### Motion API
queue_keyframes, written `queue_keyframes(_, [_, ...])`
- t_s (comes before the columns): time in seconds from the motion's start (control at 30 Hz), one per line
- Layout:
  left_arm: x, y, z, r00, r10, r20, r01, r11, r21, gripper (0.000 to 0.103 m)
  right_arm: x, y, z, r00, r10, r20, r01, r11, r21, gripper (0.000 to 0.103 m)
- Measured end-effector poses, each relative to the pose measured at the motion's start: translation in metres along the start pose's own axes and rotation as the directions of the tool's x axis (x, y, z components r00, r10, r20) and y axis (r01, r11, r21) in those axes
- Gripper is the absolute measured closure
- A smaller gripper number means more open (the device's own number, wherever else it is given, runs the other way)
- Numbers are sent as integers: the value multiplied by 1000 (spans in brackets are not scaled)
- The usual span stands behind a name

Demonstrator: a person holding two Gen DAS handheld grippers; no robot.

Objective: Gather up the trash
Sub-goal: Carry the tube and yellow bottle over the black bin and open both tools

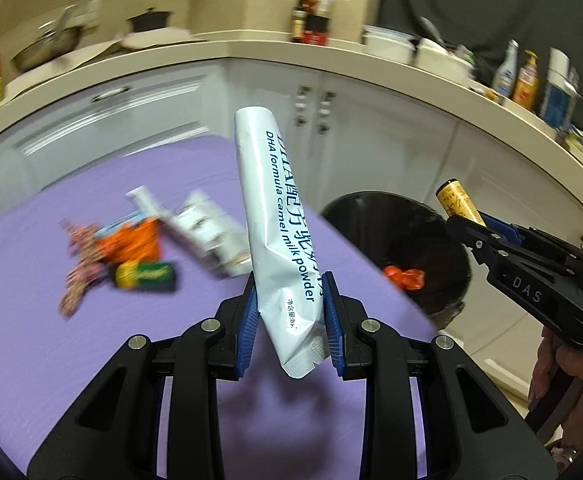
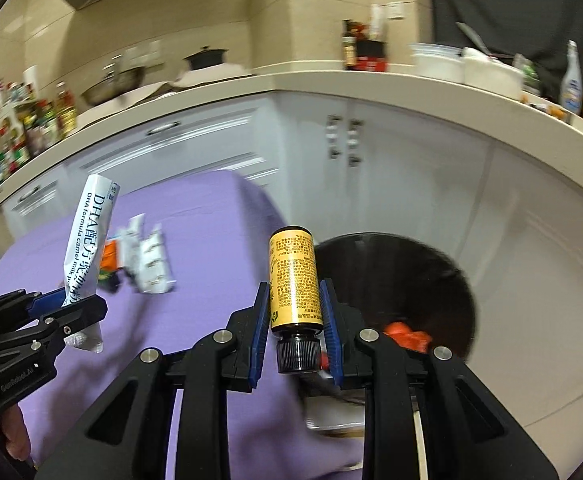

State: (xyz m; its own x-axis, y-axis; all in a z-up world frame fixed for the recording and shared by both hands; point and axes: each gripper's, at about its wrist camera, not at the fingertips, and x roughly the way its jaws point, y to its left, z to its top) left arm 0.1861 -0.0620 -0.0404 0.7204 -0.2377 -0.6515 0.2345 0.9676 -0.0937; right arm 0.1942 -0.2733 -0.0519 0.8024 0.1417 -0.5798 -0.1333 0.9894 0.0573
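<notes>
My left gripper (image 1: 291, 296) is shut on a white milk powder sachet (image 1: 275, 216), held upright above the purple table (image 1: 91, 340); the sachet also shows in the right wrist view (image 2: 85, 248). My right gripper (image 2: 294, 304) is shut on a small yellow bottle (image 2: 293, 276) with its black cap toward me, over the near rim of the black trash bin (image 2: 411, 280). The bottle (image 1: 459, 200) and the bin (image 1: 411, 240) also show in the left wrist view. An orange wrapper (image 1: 405, 278) lies inside the bin.
More trash lies on the table: an orange packet (image 1: 131, 244), a green and yellow item (image 1: 147, 276), a patterned wrapper (image 1: 79, 272) and a white blister pack (image 1: 211, 236). White cabinets (image 1: 371, 140) and a cluttered counter (image 1: 331, 52) stand behind.
</notes>
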Motion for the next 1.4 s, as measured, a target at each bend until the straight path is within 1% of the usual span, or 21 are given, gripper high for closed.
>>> queue_keyframes(0.2, [31,-41,17,999,-44,-10,45,997,60,74,7,-38,0,999,-52,6,52,998,35,77])
queue_keyframes(0.43, [58,-71,31,998,-59,-8,60,993,100,74,20,-69,4,997,-80,9,79,994,78,77])
queue_keyframes(0.53, [70,-78,35,999,-51,-11,52,993,105,74,26,-79,4,996,-92,11,91,992,90,77])
queue_keyframes(0.67, [87,-82,39,999,-41,-22,42,995,90,74,37,-91,3,994,-114,4,113,989,99,77])
queue_keyframes(0.87, [109,-92,48,999,-25,-32,28,995,99,74,53,-100,-1,991,-130,-12,131,986,103,77])
queue_keyframes(1.03, [126,-99,53,999,-18,-49,23,994,108,74,64,-108,-2,990,-140,-10,140,984,111,77])
queue_keyframes(1.07, [128,-100,54,999,-13,-51,18,994,109,73,66,-109,-2,990,-142,-8,142,983,113,76])
queue_keyframes(1.1, [131,-100,54,999,-8,-52,13,994,109,70,69,-111,-3,990,-143,-11,143,983,115,73])
queue_keyframes(1.17, [133,-101,54,998,-9,-55,14,994,108,58,71,-112,-3,988,-151,-9,151,981,119,62])
queue_keyframes(1.2, [134,-101,55,999,-5,-51,10,994,106,51,71,-113,-3,988,-154,-9,154,981,120,60])
queue_keyframes(1.4, [133,-101,53,999,3,-49,2,994,113,51,70,-115,-3,987,-160,-7,159,979,125,57])
